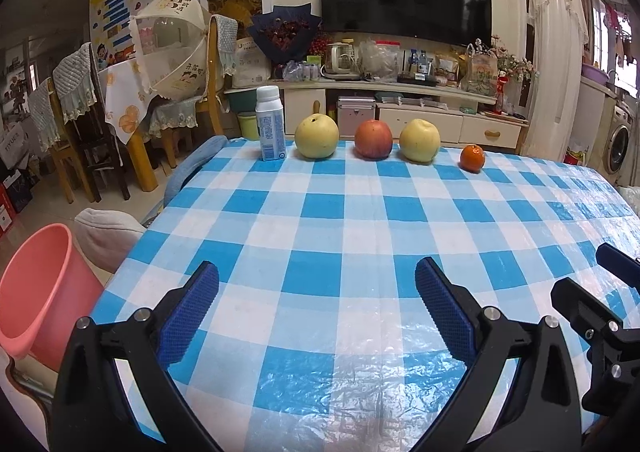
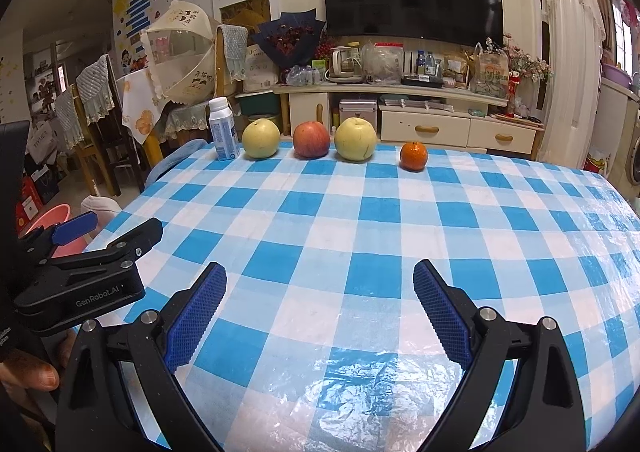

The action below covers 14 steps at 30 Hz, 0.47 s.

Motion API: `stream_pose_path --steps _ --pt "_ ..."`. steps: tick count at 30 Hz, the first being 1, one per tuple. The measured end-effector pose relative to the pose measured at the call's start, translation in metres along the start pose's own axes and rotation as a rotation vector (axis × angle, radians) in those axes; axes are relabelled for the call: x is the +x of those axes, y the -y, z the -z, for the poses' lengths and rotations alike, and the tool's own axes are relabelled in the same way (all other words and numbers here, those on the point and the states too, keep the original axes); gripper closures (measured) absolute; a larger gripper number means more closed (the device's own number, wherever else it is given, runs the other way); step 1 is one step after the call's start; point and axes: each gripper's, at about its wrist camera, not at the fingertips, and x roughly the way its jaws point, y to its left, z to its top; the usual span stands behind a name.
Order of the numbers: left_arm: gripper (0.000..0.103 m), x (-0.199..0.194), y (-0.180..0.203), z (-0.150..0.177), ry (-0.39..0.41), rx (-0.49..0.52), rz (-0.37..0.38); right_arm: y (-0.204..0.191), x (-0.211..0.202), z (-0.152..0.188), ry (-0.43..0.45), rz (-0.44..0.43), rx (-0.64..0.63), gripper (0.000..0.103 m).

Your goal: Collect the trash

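Both the left hand-held gripper (image 1: 316,304) and right hand-held gripper (image 2: 320,304) are held apart, empty, above the blue-checked plastic-covered worktop (image 1: 360,252); a white plastic bottle (image 1: 271,123) is seen at eleven o'clock.

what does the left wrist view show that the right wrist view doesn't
Only the left wrist view shows the pink plastic bin nearly whole, beside the table's left edge, and the left gripper open from behind. Only the right wrist view shows a thumb at lower left. Both share the blue-and-white checked tablecloth, the white bottle, two yellow-green pears, the red apple, the small orange, and the open right gripper.
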Motion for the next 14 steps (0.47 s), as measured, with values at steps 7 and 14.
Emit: stream_pose_path --steps 7,14 --pt "0.004 0.045 0.009 0.005 -0.146 0.032 0.004 0.005 0.033 0.003 -0.101 0.030 0.045 0.008" --pt "0.004 0.105 0.021 0.013 -0.296 0.020 0.019 0.029 0.081 0.013 -0.268 0.119 0.132 0.008"
